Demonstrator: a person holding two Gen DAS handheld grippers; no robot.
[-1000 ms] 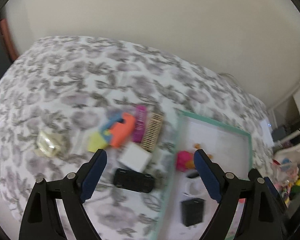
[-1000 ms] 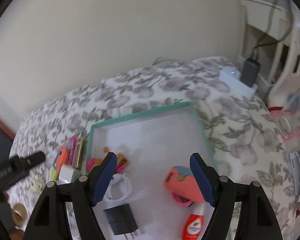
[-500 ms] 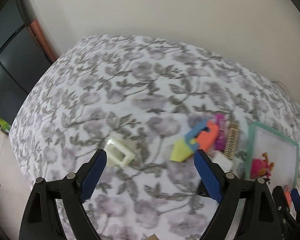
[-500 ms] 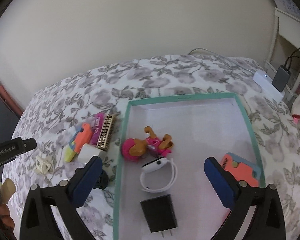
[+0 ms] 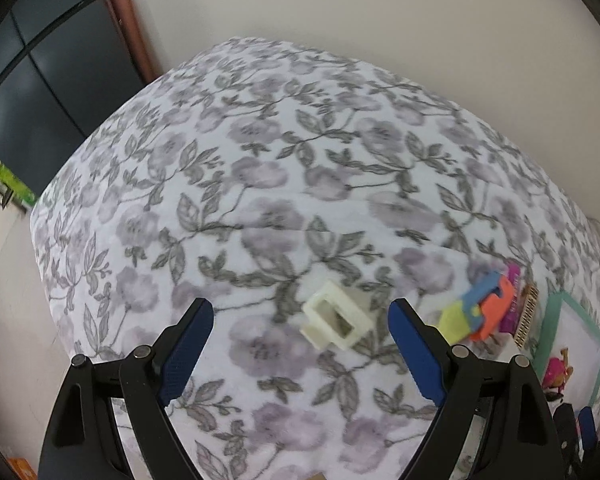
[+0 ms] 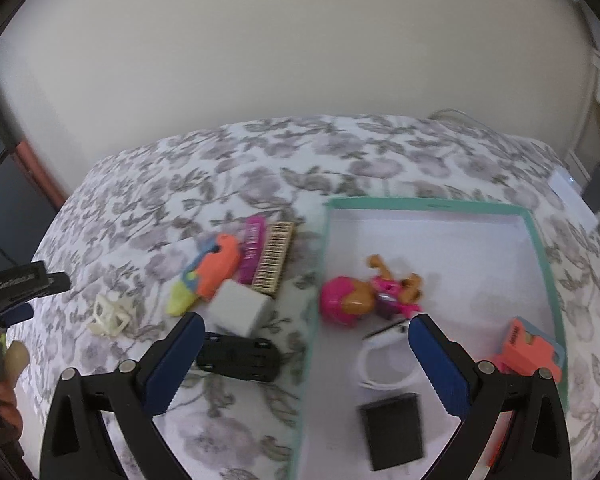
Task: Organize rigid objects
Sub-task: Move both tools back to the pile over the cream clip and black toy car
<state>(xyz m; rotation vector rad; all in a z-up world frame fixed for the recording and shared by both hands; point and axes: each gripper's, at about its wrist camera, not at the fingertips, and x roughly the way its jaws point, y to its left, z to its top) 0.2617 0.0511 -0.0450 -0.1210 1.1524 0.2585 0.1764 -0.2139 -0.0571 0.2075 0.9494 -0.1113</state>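
Cream plastic, a hollow rectangular frame piece (image 5: 337, 322), lies on the floral bedspread (image 5: 260, 184) in the left wrist view. Its long axis runs from upper left to lower right, and its open face looks up. It sits between the blue pads of the left gripper (image 5: 298, 342), nearer the right pad, touching neither; the jaws stand wide apart with nothing in them. To the right lie an orange, blue and yellow toy (image 5: 480, 312), a magenta block (image 5: 512, 300) and a slatted wooden piece (image 5: 527, 316), side by side, just short of the teal-rimmed tray (image 5: 550, 328).

Right wrist view: the right gripper (image 6: 306, 360) hangs above the tray's left rim (image 6: 314, 320), fingers spread and holding nothing. A black toy car (image 6: 240, 357) lies flat on the bedspread outside the rim, its long axis left to right, just below a white cube (image 6: 240, 308). The cream frame (image 6: 110, 316) appears at far left, close to the other gripper. Inside the tray are a pink and brown figure (image 6: 364, 292), a white band (image 6: 388, 364), a black adapter (image 6: 392, 428) and an orange toy (image 6: 528, 348).
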